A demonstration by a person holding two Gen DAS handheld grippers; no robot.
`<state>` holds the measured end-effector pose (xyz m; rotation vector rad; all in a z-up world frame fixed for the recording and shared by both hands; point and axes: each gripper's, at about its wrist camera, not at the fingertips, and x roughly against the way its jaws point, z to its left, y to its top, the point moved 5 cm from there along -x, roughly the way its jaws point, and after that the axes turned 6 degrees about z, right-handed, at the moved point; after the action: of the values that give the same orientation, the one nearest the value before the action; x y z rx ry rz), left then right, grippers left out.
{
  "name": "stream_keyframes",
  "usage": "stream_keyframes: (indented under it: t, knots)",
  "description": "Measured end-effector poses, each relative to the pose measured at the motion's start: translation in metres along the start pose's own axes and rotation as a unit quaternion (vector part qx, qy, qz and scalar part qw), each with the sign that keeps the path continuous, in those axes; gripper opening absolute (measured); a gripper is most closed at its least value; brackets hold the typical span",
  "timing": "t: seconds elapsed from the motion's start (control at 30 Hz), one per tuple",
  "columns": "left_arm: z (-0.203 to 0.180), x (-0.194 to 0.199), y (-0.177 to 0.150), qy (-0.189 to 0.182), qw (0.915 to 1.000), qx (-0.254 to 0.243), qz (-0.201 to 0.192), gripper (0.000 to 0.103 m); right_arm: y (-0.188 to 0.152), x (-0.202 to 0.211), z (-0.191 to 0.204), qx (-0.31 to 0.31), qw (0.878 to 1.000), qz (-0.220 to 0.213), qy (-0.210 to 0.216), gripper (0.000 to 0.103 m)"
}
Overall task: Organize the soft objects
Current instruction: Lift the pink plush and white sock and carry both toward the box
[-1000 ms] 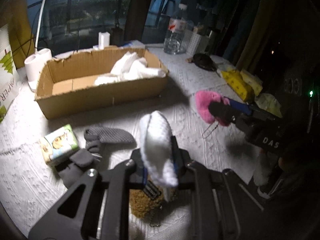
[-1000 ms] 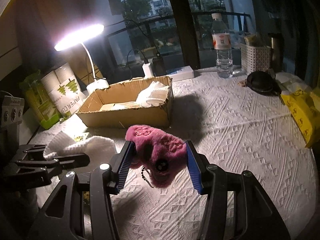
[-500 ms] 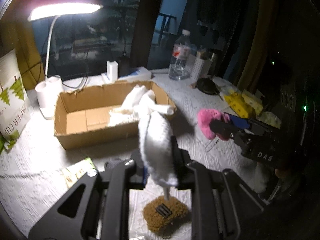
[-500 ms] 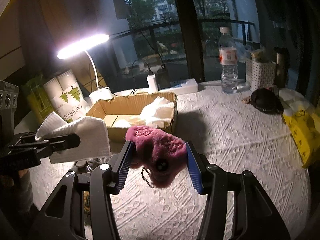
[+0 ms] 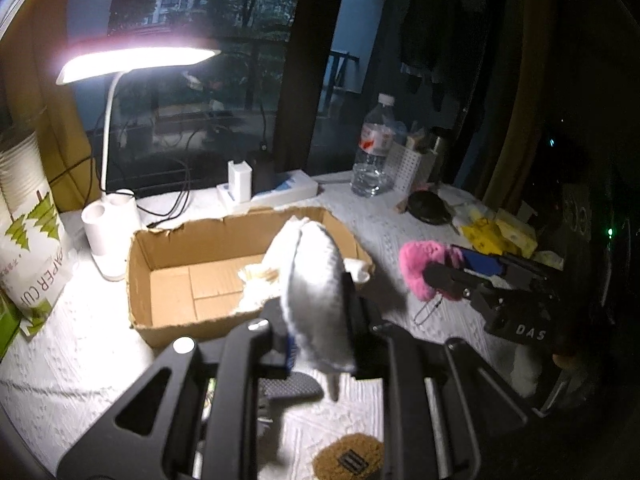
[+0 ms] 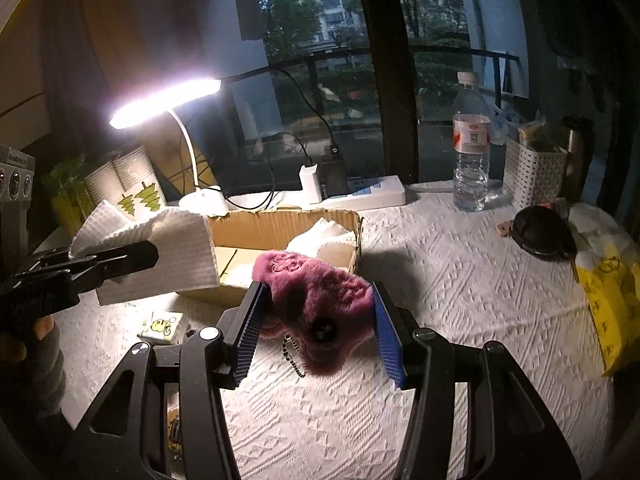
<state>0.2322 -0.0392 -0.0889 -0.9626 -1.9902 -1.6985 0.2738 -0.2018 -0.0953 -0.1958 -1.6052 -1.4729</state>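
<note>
The left tongs (image 5: 318,328) are closed tight on a white cloth (image 5: 316,292), which hangs folded between the jaws above the table (image 5: 72,360), in front of the near wall of the cardboard box (image 5: 140,280). From the right wrist view the same cloth (image 6: 160,252) spreads out flat beside the box (image 6: 280,228), held up off the table by the left tongs (image 6: 116,260). The right tongs (image 6: 316,320) are closed on a pink furry toy (image 6: 316,288), the blue pads pressing it from both sides, with a small bead chain (image 6: 294,360) dangling under it. This toy is also lifted clear of the table, near the right end of the box; in the left wrist view it (image 5: 420,268) shows to the right of the box in the right tongs (image 5: 448,276). Inside the box lie more white cloths (image 6: 328,240), piled toward its right end, while the left part of its floor is bare cardboard. On the table under the left tongs lie a grey glove (image 5: 292,388) and a brown furry piece (image 5: 348,458). A small printed packet (image 6: 164,326) lies in front of the box. A lit desk lamp (image 5: 136,60) stands behind the box, and a water bottle (image 6: 472,148) stands further back on the right.
</note>
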Motion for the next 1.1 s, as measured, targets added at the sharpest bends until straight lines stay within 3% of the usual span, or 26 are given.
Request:
stream_keyframes:
  t: [0.37,0.63,1.1]
  knots:
    - [0.013,-0.009,0.014,0.000,0.9998,0.005,-0.018,0.018,0.014,-0.023,0.000,0.007,1.000,0.012,0.001,0.055]
    - [0.027,-0.014,0.023,0.023,0.9990,0.008,-0.038,0.018,0.025,-0.048,-0.001,0.009,1.000,0.021,0.004,0.055]
    - [0.041,-0.039,0.024,0.018,0.9992,0.023,-0.029,0.018,0.027,-0.103,-0.005,0.005,0.998,0.059,0.019,0.056]
